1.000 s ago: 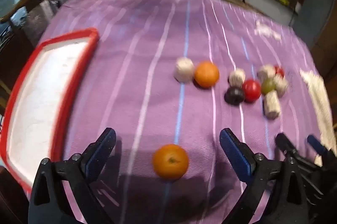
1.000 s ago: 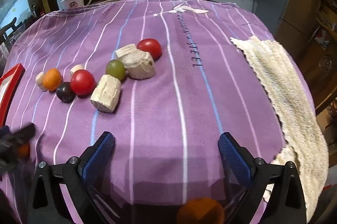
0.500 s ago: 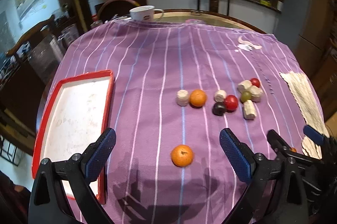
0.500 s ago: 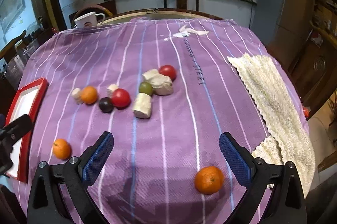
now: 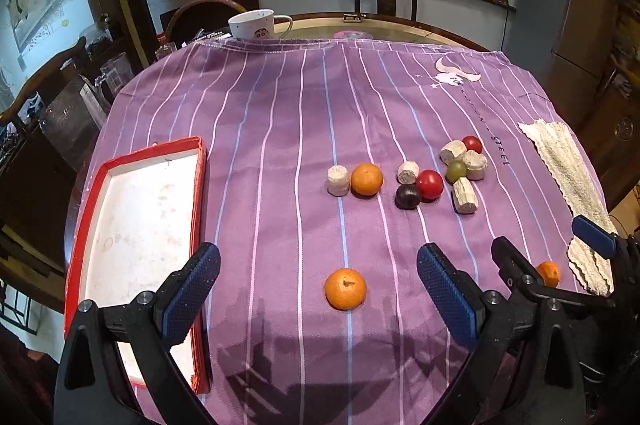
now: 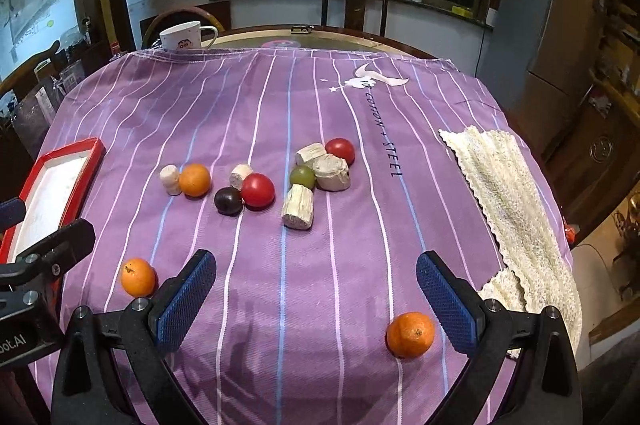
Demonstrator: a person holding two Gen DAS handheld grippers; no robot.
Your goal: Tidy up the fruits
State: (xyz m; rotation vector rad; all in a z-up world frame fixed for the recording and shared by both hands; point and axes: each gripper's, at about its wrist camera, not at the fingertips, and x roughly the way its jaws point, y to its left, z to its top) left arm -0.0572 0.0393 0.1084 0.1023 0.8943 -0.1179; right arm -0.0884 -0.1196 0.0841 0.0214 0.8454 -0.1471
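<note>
Fruits lie on a purple striped cloth. One orange [image 5: 345,288] sits just ahead of my open, empty left gripper [image 5: 318,291]; it also shows in the right wrist view [image 6: 138,277]. Another orange [image 6: 410,334] lies by the right finger of my open, empty right gripper [image 6: 316,291]. A third orange [image 5: 366,178], two red fruits [image 5: 429,184] [image 5: 472,144], a dark plum [image 5: 407,196] and a green fruit [image 5: 456,171] lie mid-table among pale stump-like chunks [image 5: 465,196]. A red-rimmed white tray [image 5: 136,225] is at the left.
A cream knitted cloth [image 6: 512,201] drapes over the right table edge. A white mug [image 5: 256,23] stands at the far edge beyond the cloth. Chairs and a counter with bottles stand behind the round table.
Both grippers have pulled back and risen, so the table looks farther away and more of it shows. Both jaws stay open. The fruits have not moved.
</note>
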